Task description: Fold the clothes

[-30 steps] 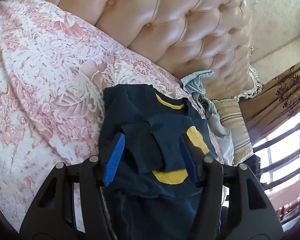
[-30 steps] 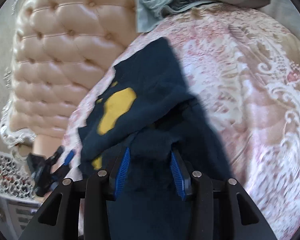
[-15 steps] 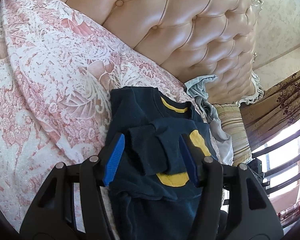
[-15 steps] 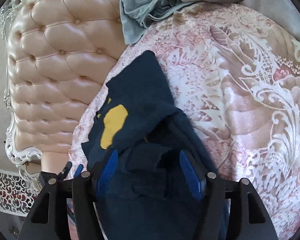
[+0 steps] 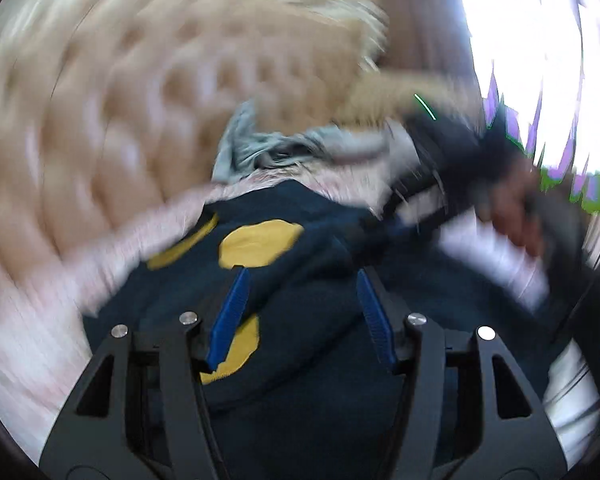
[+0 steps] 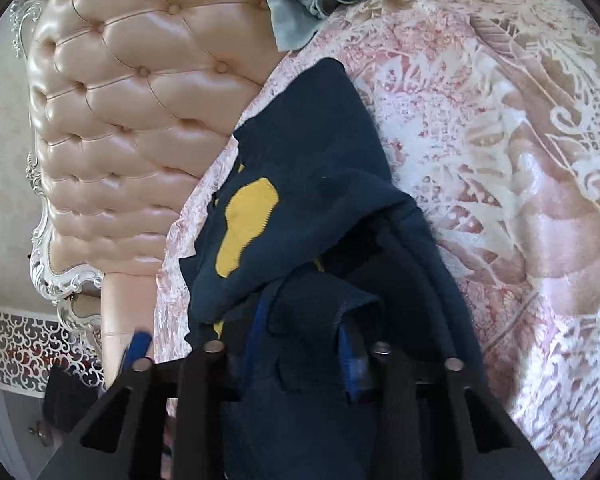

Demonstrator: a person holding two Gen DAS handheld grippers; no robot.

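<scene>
A navy garment with yellow patches lies crumpled on the pink floral bedspread. My right gripper sits low at its near end. Its jaws are closing, and a raised fold of navy cloth is bunched between the blue pads. My left gripper hovers over the same garment from the other side. It is open, with cloth below the pads but none pinched. The left wrist view is heavily blurred. It shows the right gripper and the hand holding it at the right.
A tufted peach headboard runs along the bed's far side. A grey-blue garment lies heaped against it beyond the navy one. A bright window fills the upper right of the left wrist view.
The left gripper has swept and rolled sharply and now looks across the garment at the right gripper. The right jaws widened, then narrowed onto a navy fold.
</scene>
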